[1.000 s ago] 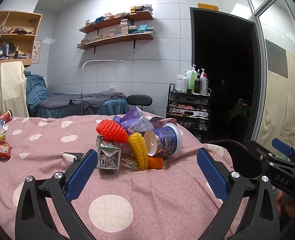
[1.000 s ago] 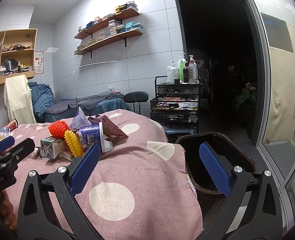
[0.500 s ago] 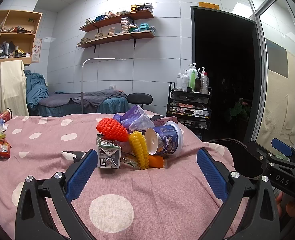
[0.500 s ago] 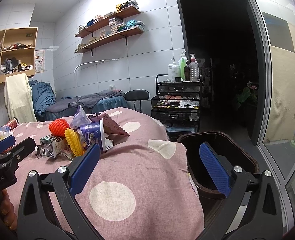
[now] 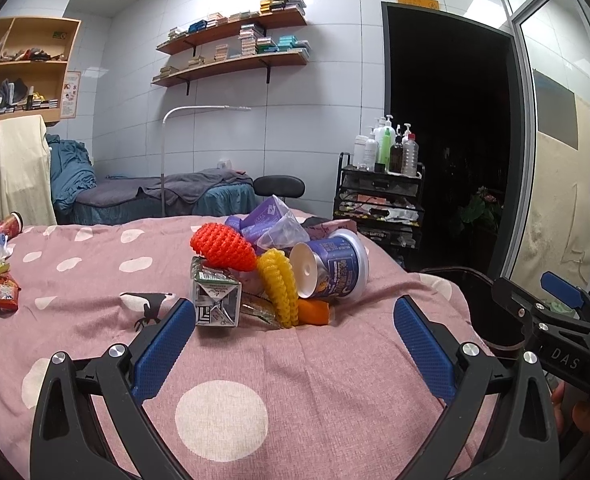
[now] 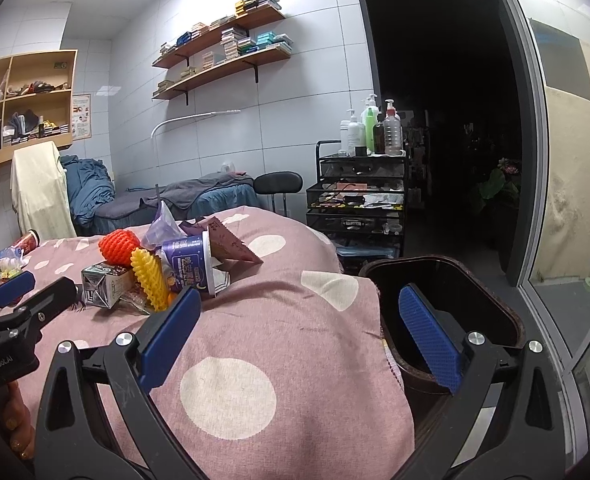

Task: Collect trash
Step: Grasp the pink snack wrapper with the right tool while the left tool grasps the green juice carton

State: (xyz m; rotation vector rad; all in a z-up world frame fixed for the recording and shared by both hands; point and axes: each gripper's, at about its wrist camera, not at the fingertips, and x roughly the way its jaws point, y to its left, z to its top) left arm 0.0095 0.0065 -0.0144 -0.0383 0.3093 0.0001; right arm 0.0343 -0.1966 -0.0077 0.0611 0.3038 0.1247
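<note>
A pile of trash lies on the pink dotted bedcover (image 5: 223,360): a purple-blue paper cup on its side (image 5: 331,268), a crushed silver carton (image 5: 216,302), a red knobbly piece (image 5: 223,247), a yellow knobbly piece (image 5: 279,286), an orange bit (image 5: 313,312) and purple wrappers (image 5: 271,220). My left gripper (image 5: 295,332) is open and empty, just short of the pile. My right gripper (image 6: 299,320) is open and empty, above the bed's edge, with the dark bin (image 6: 447,280) beside its right finger. The pile also shows in the right wrist view, cup (image 6: 189,264) at its left.
More wrappers and a red can (image 5: 11,224) lie at the bed's far left. A black trolley with bottles (image 5: 379,200) and a stool (image 5: 279,188) stand beyond the bed. A dark doorway and a glass door are on the right.
Both views have shifted only slightly. The pile sits a little lower in the left wrist view. Both grippers stay open.
</note>
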